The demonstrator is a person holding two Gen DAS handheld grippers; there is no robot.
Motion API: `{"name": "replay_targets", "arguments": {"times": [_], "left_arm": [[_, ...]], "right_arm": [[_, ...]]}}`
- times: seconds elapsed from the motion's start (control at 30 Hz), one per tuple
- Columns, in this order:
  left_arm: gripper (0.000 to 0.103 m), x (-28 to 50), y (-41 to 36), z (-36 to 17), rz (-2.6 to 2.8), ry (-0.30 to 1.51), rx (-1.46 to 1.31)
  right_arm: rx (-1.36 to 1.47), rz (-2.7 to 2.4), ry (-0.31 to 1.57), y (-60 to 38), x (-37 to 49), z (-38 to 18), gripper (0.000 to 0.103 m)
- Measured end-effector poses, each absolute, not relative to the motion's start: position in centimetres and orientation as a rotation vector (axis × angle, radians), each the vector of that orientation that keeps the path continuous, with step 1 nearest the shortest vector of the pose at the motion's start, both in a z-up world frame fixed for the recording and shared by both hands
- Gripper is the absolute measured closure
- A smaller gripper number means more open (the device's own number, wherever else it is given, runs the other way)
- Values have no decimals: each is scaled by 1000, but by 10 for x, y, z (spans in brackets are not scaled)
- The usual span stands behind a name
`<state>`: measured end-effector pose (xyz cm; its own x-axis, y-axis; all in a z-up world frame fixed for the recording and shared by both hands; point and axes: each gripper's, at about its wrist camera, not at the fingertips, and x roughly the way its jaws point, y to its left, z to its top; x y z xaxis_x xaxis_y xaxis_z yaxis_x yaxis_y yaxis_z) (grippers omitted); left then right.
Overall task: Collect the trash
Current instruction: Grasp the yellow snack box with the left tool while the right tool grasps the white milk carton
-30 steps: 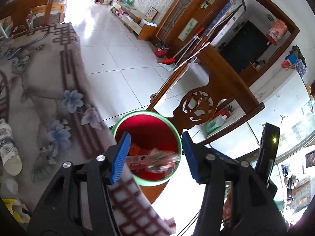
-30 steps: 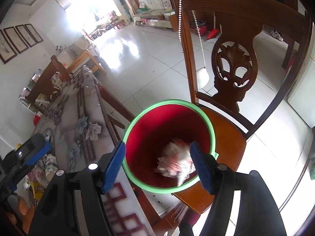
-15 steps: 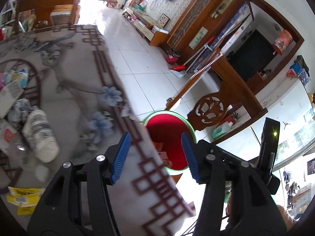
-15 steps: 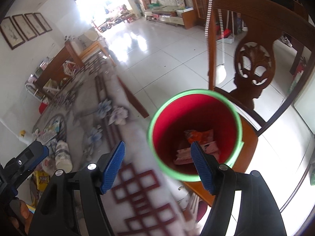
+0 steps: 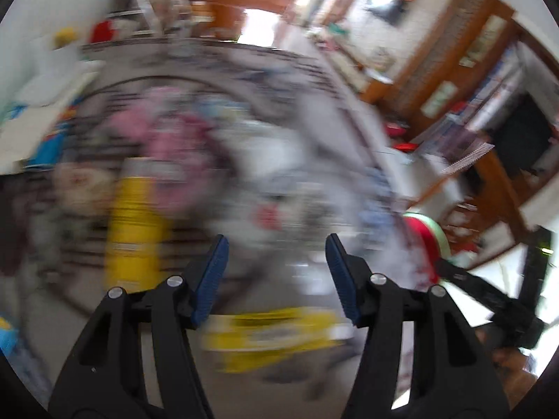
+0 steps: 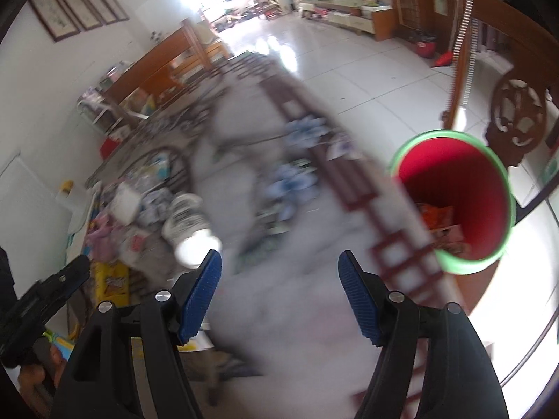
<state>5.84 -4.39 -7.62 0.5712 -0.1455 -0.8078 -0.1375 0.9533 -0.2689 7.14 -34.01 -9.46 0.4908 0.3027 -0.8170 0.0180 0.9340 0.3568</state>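
Observation:
The left wrist view is badly blurred. My left gripper [image 5: 276, 244] hangs over the patterned table [image 5: 314, 160] with its jaws opening and nothing between them. Under it lies a flat yellow wrapper [image 5: 272, 331]; to its left is a yellow can-like shape [image 5: 134, 230], with pink trash [image 5: 167, 146] behind. My right gripper [image 6: 279, 262] is open and empty above the tablecloth [image 6: 297, 314]. To its right, past the table edge, the red bin with a green rim [image 6: 471, 265] stands on a chair seat, with wrappers [image 6: 440, 223] inside. A trash pile [image 6: 139, 209] and a white bottle [image 6: 188, 223] lie to the left.
A carved wooden chair [image 6: 517, 118] rises behind the bin. The other gripper [image 6: 52, 289] shows at the left edge of the right wrist view, over a yellow packet [image 6: 111, 282]. White tiled floor [image 6: 367, 80] lies beyond the table, wooden furniture along the walls.
Both grippers have swung left from over the red bin to above the table. The trash that was dropping into the bin now lies inside it. Both stay empty.

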Motion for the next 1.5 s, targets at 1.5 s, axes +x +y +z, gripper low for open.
{"name": "replay_targets", "arguments": {"times": [1.5], "left_arm": [[69,13,58,-136,-40,1156,-304]], "right_arm": [[-297,325,1051,-89,183,-121,47]]}}
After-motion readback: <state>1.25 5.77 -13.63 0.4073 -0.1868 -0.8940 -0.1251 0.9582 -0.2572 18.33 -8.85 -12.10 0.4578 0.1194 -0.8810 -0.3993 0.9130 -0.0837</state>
